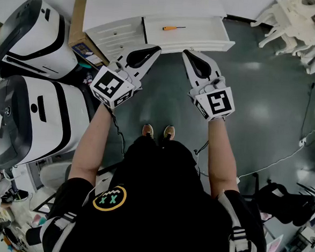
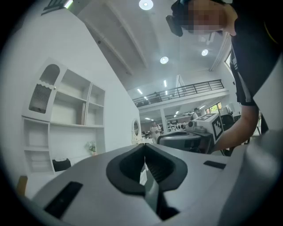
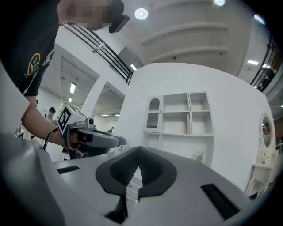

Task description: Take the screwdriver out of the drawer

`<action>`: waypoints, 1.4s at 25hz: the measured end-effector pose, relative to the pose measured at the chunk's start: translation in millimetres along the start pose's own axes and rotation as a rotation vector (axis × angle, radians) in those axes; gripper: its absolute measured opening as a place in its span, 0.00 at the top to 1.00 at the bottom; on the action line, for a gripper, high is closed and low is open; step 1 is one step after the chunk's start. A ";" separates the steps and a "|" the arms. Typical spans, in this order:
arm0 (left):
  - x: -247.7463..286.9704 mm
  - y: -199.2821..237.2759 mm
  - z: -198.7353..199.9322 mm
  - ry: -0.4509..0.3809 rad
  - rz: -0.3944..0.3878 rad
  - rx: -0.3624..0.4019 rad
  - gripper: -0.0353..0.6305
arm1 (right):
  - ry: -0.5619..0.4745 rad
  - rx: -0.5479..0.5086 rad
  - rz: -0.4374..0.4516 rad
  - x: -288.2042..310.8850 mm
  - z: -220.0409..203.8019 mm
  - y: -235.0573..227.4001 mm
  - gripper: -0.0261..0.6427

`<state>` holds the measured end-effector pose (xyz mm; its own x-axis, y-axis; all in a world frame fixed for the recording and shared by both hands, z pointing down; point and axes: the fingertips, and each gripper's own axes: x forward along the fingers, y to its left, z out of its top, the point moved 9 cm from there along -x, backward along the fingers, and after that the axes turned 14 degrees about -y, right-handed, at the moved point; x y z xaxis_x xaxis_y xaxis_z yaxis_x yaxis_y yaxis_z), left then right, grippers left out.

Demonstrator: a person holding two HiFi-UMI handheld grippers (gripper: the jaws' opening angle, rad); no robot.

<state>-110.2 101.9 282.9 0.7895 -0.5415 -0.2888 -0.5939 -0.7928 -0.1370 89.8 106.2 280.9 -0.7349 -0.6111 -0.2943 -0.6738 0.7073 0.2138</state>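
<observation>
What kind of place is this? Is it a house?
Probably not a house: more likely a big workshop or test hall. Large white machines stand beside an open drawer holding a screwdriver, and a railed balcony runs high over the wide room.

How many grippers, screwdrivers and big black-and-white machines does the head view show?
Grippers: 2, the left gripper and the right gripper
Screwdriver: 1
Black-and-white machines: 2, the upper machine and the lower machine
Total: 5
</observation>
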 end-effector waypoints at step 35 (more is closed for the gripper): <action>-1.6 -4.0 2.7 0.002 -0.005 0.002 0.92 | 0.003 0.055 0.044 -5.7 -2.8 -1.9 0.43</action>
<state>-109.5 106.7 281.3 0.7929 -0.5381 -0.2858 -0.5902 -0.7949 -0.1407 95.1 107.4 284.8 -0.7643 -0.5797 -0.2824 -0.6353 0.7521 0.1753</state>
